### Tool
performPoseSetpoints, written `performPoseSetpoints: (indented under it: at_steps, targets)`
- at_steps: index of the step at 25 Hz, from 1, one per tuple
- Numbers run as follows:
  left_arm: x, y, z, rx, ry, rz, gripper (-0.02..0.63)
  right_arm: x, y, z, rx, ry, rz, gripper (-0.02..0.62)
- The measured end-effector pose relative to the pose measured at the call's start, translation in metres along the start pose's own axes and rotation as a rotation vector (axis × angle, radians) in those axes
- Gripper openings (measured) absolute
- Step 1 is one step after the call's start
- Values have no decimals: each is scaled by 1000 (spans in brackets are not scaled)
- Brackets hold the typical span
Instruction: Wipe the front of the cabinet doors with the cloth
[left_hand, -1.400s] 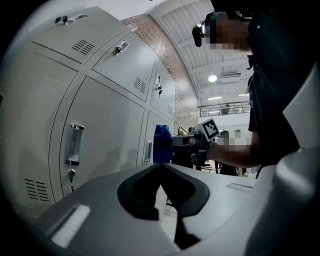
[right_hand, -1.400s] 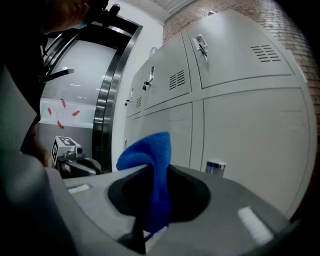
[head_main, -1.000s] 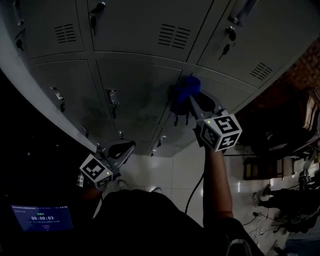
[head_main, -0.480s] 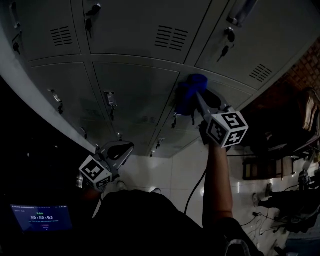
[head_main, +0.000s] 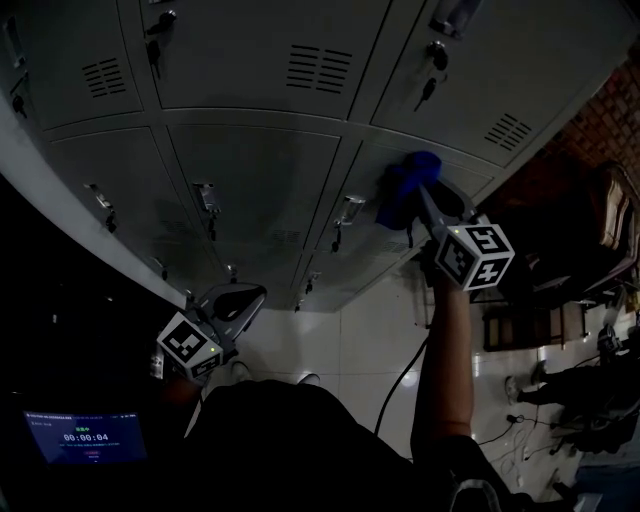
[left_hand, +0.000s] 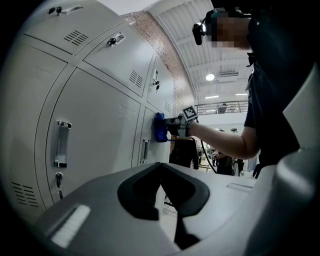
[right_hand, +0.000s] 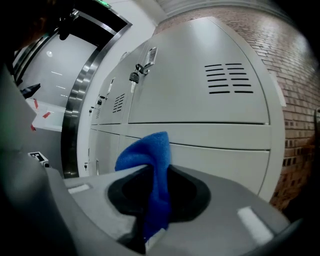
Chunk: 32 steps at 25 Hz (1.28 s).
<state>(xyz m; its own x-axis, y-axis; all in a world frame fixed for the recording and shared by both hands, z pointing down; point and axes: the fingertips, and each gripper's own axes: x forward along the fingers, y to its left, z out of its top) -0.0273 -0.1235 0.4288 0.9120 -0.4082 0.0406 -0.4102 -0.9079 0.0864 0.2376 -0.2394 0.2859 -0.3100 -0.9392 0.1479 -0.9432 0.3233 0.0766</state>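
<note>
Head view: we note a bank of grey cabinet doors (head_main: 260, 190) in dim light. The right gripper (head_main: 418, 200) is raised to the doors and presses the blue cloth (head_main: 405, 183) against a lower door, just right of a door handle (head_main: 347, 210). The left gripper (head_main: 245, 297) hangs low, well apart from the cloth and clear of the doors.

Left gripper view: we see the 2 jaws of the left gripper (left_hand: 161, 172) together, with nothing between them. Further along the doors (left_hand: 95, 130), the cloth (left_hand: 159, 128) lies flat on a door front, next to a handle (left_hand: 144, 151).

Right gripper view: the right gripper (right_hand: 157, 197) has its jaws clamped on the cloth (right_hand: 150, 160), which bunches up above them. Behind it stands a door with vent slots (right_hand: 227, 77).
</note>
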Motion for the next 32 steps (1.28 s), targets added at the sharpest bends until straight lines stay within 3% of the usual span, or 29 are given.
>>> performPoseSetpoints:
  at_steps: [9,15,22,27,32]
  targets:
    - [10,-11,-2,-2,2,-15,5,-33,-61,-15,28,14,-106,74]
    - [14,-18,-4,-3,10,-24,5,-60,-107,-23,39,22,-223,74]
    - [20,-25,-4,-8,13,-39,5,-75,-130,-31,55,31,-300,74]
    - [18,-24,-6,-13,11,-38,5,-76,-105,-25,53,-3,-287,74]
    - [11,-20,-5,-13,3,-27,5,-52,-34,-24,63,-38,-144,74]
